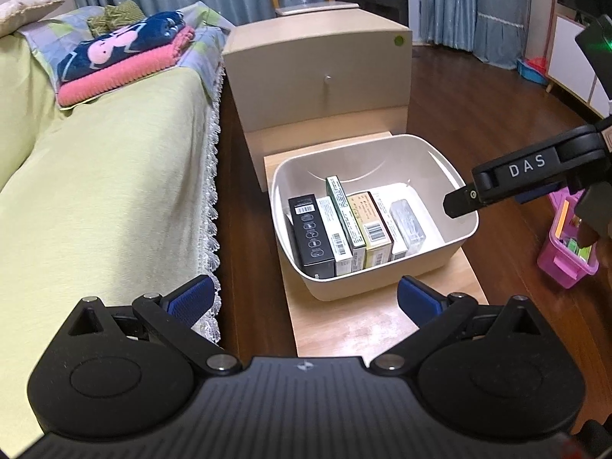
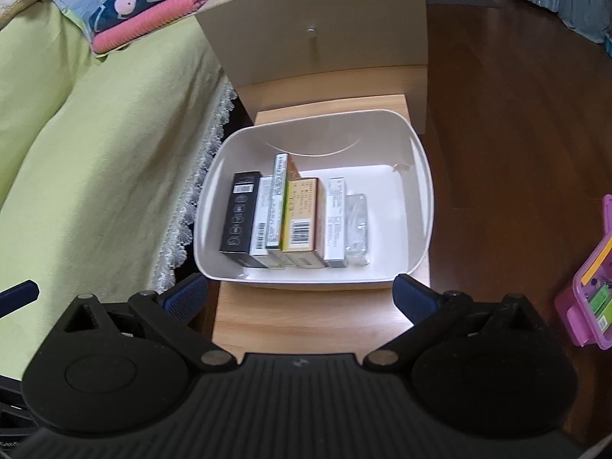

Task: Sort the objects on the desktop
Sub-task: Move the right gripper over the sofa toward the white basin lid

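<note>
Both grippers are hovering empty over a low wooden tabletop that is carrying a white bin. The left gripper is holding its blue-padded fingers spread wide with nothing between them, and the right gripper is doing the same just short of the bin's near wall. Inside the bin, a row of boxes is standing on edge, packed side by side: a black box at the left end, then a white box, a taller green-edged box, a yellow box, another white box and a clear plastic pack lying lowest at the right end. The sorting is looking close to finished, so the main risk is probably disturbance: a finger dipping in could be catching the tall green-edged box, which is sticking up above its neighbours, and toppling the row toward the bin's bare right half. In the left wrist view the right gripper is reaching over the bin's right rim, so a careless sweep may be nudging the bin toward the tabletop's edge beside the bed. A pink bin is sitting on the floor at the right, and a wide swing could be clipping it.
</note>
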`<move>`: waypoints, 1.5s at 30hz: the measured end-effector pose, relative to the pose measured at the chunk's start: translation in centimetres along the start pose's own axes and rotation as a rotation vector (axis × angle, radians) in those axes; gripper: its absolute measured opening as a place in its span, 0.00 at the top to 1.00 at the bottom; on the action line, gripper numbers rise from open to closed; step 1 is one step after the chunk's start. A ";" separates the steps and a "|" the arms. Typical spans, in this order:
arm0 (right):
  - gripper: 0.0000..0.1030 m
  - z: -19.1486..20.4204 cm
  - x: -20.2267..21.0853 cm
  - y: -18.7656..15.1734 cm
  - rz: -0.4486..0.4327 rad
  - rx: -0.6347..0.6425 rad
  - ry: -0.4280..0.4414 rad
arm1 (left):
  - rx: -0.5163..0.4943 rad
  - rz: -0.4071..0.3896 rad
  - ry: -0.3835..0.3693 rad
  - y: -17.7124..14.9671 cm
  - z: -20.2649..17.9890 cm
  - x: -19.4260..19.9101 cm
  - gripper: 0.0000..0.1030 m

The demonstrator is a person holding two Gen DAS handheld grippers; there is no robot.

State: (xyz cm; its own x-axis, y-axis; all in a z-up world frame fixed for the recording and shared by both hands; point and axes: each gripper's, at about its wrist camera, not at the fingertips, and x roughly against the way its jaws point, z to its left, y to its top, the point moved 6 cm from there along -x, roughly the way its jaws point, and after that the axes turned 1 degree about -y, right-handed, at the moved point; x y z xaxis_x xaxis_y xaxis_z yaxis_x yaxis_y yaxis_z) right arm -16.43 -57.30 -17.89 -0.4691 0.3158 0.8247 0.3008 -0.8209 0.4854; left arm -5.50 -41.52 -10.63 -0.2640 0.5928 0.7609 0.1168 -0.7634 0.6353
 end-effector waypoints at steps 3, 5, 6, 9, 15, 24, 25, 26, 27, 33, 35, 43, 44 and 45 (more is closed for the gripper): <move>0.01 0.6 0.3 -0.1 -0.001 -0.005 0.015 | 0.019 -0.010 0.009 0.0 0.7 0.8 0.01; 0.01 1.0 0.2 -0.1 0.004 -0.011 0.025 | 0.028 -0.015 0.022 0.0 1.2 1.2 0.01; 0.01 1.2 0.2 -0.2 0.007 -0.011 0.030 | 0.034 -0.017 0.029 0.0 1.4 1.4 0.01; 0.01 2.0 0.0 -0.3 0.013 -0.003 0.045 | 0.051 -0.023 0.047 -0.2 2.3 2.1 0.01; 0.01 3.9 0.1 -0.3 0.020 0.012 0.075 | 0.077 -0.029 0.066 -0.5 3.7 3.1 0.01; 0.01 7.0 1.5 -0.1 -0.001 0.053 0.123 | 0.124 -0.054 0.098 -1.8 5.3 5.2 0.01; 0.01 7.4 1.7 -0.1 -0.003 0.058 0.130 | 0.135 -0.058 0.106 -2.0 5.6 5.6 0.01; 0.01 7.8 1.8 -0.1 -0.004 0.061 0.137 | 0.146 -0.062 0.114 -2.2 6.0 6.0 0.01; 0.01 8.2 2.0 -0.2 -0.005 0.066 0.144 | 0.154 -0.065 0.124 -2.5 6.4 6.4 0.01; 0.01 10.8 2.6 -0.7 -0.002 0.103 0.182 | 0.205 -0.079 0.183 -4.3 8.5 9.0 0.01; 0.01 11.9 3.0 -0.9 -0.005 0.119 0.195 | 0.220 -0.079 0.202 -4.9 9.1 9.8 0.01; 0.01 17.4 4.2 -1.7 -0.005 0.203 0.289 | 0.276 -0.086 0.282 -7.7 11.5 13.3 0.01; 0.01 18.2 4.4 -1.9 -0.003 0.217 0.305 | 0.285 -0.087 0.295 -8.1 11.8 13.8 0.01; 0.01 19.1 4.6 -2.2 -0.001 0.231 0.321 | 0.297 -0.088 0.308 -8.6 12.1 14.4 0.01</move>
State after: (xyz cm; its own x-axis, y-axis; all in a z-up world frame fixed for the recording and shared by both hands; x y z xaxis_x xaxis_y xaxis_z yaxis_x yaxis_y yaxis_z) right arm -3.39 -44.99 -9.58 -0.6942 0.1213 0.7095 0.4621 -0.6806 0.5685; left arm 1.30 -23.33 -3.53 -0.5532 0.5136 0.6559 0.3395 -0.5800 0.7405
